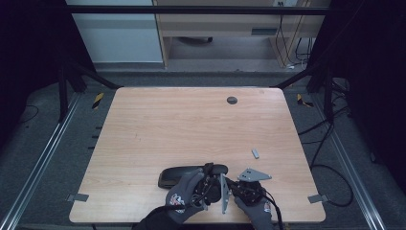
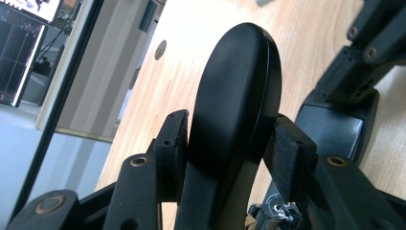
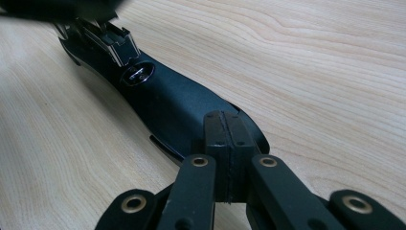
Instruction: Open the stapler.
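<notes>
Near table (image 1: 191,124) front edge: black stapler (image 1: 191,175), base flat on wood | left gripper (image 2: 230,148): jaws clamp stapler's raised upper arm, pads (image 2: 174,143) pressed on both sides | right gripper (image 3: 225,139): jaws closed together, tips at base's end | small grey piece (image 1: 255,153) lies apart, right.

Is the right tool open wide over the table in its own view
No, in the right gripper view the right tool has its two black pads pressed together, shut over the end of the long black plastic piece on the wooden table.
</notes>
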The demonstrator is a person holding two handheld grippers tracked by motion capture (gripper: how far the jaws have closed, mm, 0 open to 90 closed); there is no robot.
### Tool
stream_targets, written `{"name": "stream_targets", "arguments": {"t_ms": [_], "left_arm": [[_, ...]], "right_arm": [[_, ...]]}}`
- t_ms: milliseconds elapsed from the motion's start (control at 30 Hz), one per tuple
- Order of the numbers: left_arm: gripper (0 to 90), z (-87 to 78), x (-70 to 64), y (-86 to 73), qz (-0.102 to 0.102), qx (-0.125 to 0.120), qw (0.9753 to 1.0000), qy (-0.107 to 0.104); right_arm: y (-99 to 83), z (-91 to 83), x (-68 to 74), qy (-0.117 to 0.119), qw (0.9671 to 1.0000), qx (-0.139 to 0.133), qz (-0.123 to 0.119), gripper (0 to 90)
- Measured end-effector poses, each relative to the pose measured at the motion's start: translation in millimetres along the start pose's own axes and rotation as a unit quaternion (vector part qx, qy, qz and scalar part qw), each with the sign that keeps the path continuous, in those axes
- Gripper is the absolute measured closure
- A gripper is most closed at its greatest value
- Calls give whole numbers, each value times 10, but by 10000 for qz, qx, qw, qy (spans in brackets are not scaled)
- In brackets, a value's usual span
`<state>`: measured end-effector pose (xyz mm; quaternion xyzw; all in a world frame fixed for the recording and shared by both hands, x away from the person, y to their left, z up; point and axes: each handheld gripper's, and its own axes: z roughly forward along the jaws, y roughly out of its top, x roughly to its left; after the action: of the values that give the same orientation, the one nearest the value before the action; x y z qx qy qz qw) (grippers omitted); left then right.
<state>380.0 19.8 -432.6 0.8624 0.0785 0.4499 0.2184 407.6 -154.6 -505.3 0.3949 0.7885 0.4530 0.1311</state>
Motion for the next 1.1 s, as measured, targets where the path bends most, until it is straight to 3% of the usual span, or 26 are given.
{"name": "stream_targets", "arguments": {"t_ms": [67, 333, 867, 1033, 1100], "left_arm": [[531, -35, 48, -19, -192, -87, 9998, -10], [539, -163, 228, -95, -589, -311, 9978, 11], [540, -241, 336, -151, -832, -417, 9957, 3], [542, -290, 403, -195, -994, -510, 9937, 1], [544, -311, 436, -219, -1130, -583, 9919, -7]], "right_arm": [[1, -1, -3, -17, 10000, 9, 11, 900], [4, -5, -4, -77, 10000, 28, 9, 900], [48, 65, 95, 46, 9999, 57, -111, 900], [39, 58, 73, 14, 10000, 21, -92, 900], [34, 50, 58, 27, 10000, 16, -85, 900]]}}
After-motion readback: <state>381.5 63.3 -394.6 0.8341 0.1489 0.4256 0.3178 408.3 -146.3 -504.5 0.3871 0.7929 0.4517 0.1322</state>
